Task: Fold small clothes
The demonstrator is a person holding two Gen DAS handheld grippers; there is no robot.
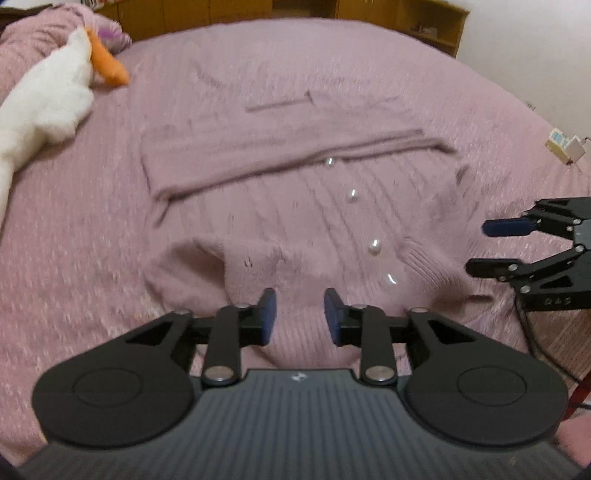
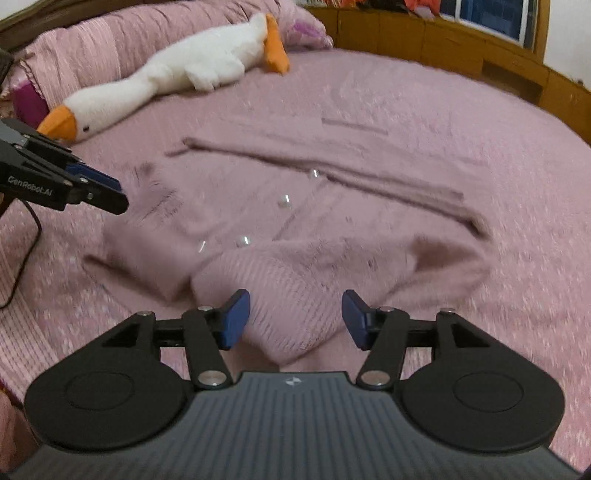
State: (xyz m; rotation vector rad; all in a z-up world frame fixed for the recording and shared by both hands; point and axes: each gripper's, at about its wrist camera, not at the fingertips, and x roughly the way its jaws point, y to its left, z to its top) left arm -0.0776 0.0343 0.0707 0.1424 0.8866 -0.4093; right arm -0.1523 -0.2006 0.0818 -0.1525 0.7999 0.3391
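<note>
A bed (image 1: pixel 92 229) with a pink knitted cover fills both views. On it lies a pink cardigan (image 1: pixel 295 162), partly folded: one sleeve is laid across the body, and a row of pearl buttons (image 1: pixel 373 246) runs down the front. A white plush goose (image 2: pixel 177 74) lies near the pillows; the right wrist view shows its whole body with the orange beak and feet, while the left wrist view shows only part of it at the left edge.

The left gripper (image 1: pixel 300 314) hovers over the near hem of the cardigan with its blue pads a little apart, and no cloth is pressed between them. The right gripper (image 2: pixel 294 317) has its pads wider apart, above a folded ribbed part of the cardigan, also without pinching it. Only the left wrist view shows a small white box (image 1: pixel 565 146) at the far right edge of the bed. Only the right wrist view shows a window (image 2: pixel 491 18) behind the wooden headboard.
</note>
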